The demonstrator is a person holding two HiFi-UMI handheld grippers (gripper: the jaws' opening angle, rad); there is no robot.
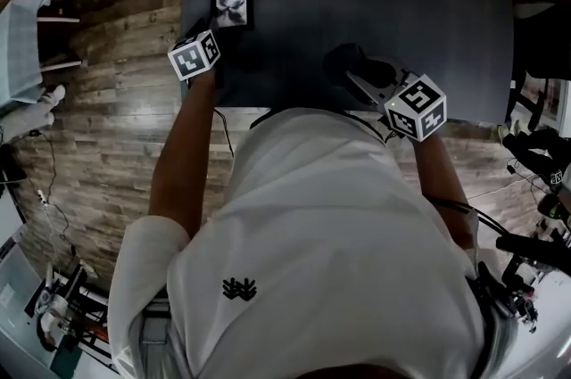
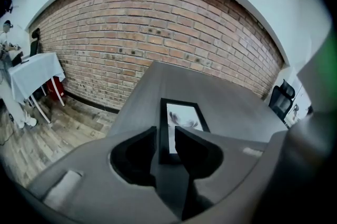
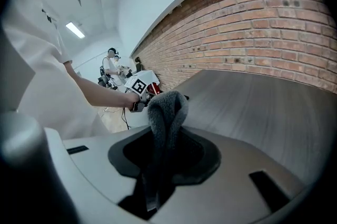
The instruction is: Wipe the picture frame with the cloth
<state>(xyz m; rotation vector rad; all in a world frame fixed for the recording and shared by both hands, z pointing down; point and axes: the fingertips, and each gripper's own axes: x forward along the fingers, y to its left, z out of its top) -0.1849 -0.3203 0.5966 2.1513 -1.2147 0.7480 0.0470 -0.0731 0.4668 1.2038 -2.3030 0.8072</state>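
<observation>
Nearest the person, the right gripper [image 3: 167, 133] is seen clenched on the cloth [image 3: 167, 109]. A folded grey loop of the cloth is pinched between the jaws and stands up above their tips. In the head view this gripper is held over the near edge of the dark table [image 1: 401, 3], with the cloth bunched ahead of it.

Farther out and to the left, the left gripper [image 2: 166, 136] is held with its jaws parted by a narrow gap. Nothing is gripped. The near left border of the picture frame [image 2: 184, 115] is seen through the gap, and no pad is seen pressing on it.

The frame is laid flat on the table close to its left edge, just beyond the jaw tips, with its black border and pale print facing up. Behind the table, a brick wall [image 2: 158, 33] is seen.
</observation>
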